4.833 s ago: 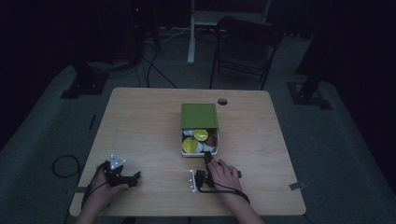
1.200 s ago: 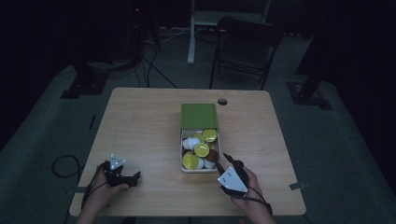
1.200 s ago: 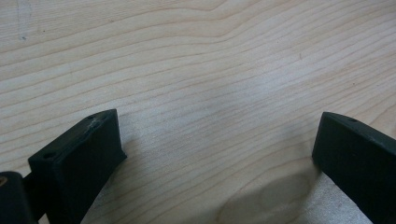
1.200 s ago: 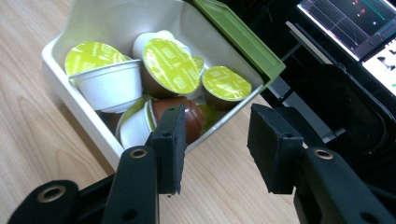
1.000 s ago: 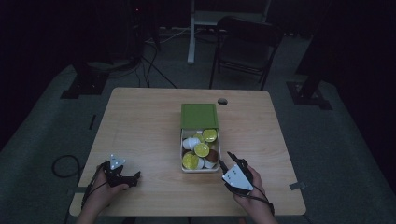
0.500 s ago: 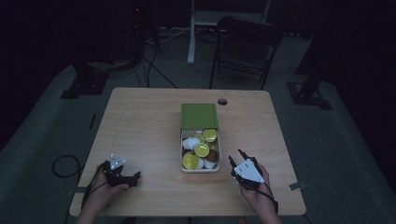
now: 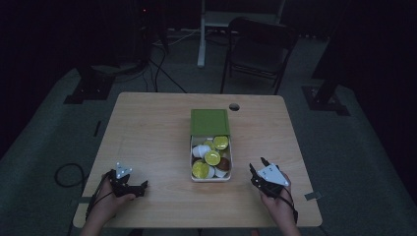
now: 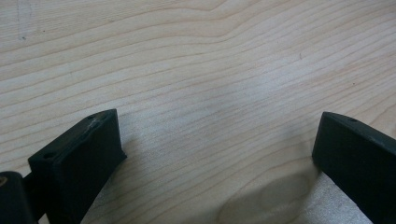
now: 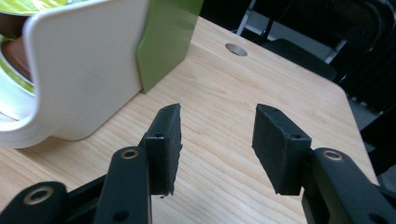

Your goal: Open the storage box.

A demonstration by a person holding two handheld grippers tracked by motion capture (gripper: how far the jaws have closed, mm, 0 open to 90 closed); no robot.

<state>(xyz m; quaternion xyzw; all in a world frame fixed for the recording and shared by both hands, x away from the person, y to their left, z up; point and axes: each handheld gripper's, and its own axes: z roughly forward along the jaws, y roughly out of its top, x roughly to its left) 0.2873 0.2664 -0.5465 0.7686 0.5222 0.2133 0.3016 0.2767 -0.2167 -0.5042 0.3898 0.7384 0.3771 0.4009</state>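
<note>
left tongs [image 8: 219,154]: jaws wide apart, nothing between; below: bare wooden table [image 8: 196,70]

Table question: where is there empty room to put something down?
Bare wood lies left of the white box, beyond the left tool, and right of it beyond the right tool. The box holds crowded pods, half under its green lid.

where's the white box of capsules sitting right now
In the high view the white box sits mid-table, its green lid slid back, just left of the right gripper.
</note>
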